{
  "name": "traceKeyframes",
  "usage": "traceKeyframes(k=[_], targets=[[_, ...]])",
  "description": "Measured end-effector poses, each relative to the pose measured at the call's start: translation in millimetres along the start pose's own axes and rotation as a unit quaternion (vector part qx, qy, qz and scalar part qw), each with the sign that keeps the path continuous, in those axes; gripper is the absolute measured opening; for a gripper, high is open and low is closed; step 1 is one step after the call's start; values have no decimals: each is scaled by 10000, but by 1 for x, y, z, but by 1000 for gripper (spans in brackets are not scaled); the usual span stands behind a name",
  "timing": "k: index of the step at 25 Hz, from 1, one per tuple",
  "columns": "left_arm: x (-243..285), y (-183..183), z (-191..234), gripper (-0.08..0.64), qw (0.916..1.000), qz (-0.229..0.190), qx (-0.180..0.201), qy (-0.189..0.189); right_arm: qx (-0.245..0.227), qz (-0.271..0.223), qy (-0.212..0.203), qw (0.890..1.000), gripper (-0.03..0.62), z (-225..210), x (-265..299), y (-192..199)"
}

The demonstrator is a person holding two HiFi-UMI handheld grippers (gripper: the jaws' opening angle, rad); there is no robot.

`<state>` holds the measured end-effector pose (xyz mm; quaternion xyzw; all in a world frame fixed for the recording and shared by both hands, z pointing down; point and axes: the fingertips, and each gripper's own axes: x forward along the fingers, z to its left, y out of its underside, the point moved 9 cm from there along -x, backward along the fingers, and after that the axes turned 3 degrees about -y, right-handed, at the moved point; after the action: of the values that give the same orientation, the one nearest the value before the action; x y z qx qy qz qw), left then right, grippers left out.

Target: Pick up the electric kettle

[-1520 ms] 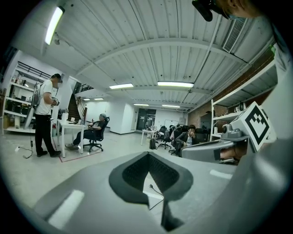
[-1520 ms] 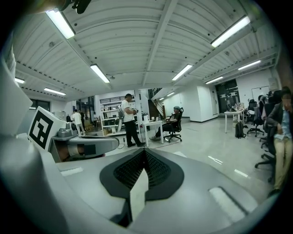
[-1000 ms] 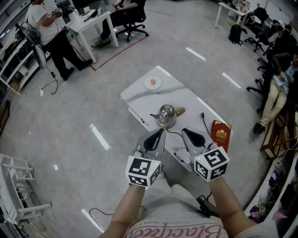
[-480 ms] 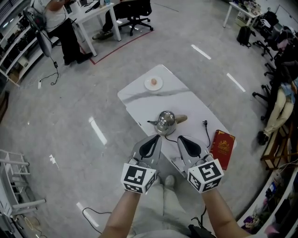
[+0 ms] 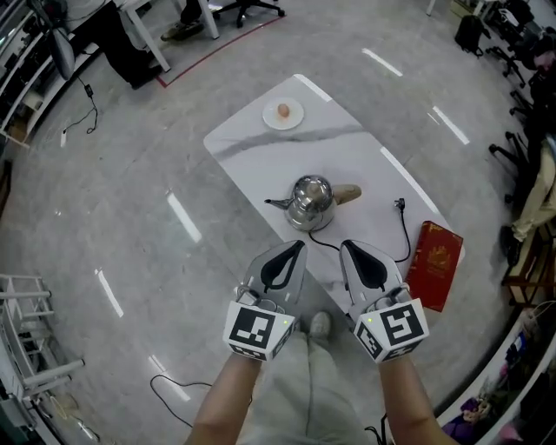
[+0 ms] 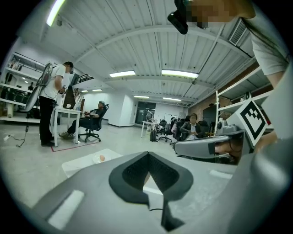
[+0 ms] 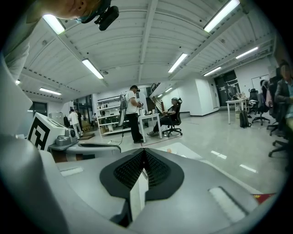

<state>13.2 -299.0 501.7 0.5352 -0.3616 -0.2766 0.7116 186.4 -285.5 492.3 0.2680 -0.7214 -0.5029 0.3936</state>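
Note:
A shiny steel electric kettle (image 5: 310, 202) with a brown handle (image 5: 347, 194) and a thin spout stands mid-table on the white marble table (image 5: 261, 156). Its black cord (image 5: 401, 235) trails to the right and ends in a plug. Both grippers hover side by side over the table's near edge, short of the kettle. My left gripper (image 5: 296, 249) is shut and empty, and so is my right gripper (image 5: 348, 249). In the left gripper view the jaws (image 6: 148, 155) meet at the tip and hide the kettle. In the right gripper view the jaws (image 7: 143, 151) also meet.
A small plate with an egg (image 5: 283, 112) sits at the table's far end. A red book (image 5: 434, 264) lies at the near right corner. Around the table are grey floor, office chairs (image 5: 512, 26) to the right, and a desk with people at the far left.
The head view has shifted, so the table sits larger and closer in frame. Both grippers stay shut and keep their place just short of the kettle.

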Motion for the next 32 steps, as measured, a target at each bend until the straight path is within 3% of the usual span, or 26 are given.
traceKeyframes(k=[11, 23, 28, 32], targets=[[29, 69, 16, 5, 9997, 104, -87, -204, -361, -98, -16, 9993, 23, -18, 30, 73], [68, 117, 47, 5, 9966, 324, -319, -689, 111, 326, 384, 9987, 29, -71, 62, 118], [79, 135, 77, 5, 9905, 604, -356, -1184, 154, 483, 531, 9973, 82, -96, 85, 131], [88, 142, 100, 5, 9847, 731, -412, -1529, 213, 522, 939, 9940, 172, -117, 100, 138]])
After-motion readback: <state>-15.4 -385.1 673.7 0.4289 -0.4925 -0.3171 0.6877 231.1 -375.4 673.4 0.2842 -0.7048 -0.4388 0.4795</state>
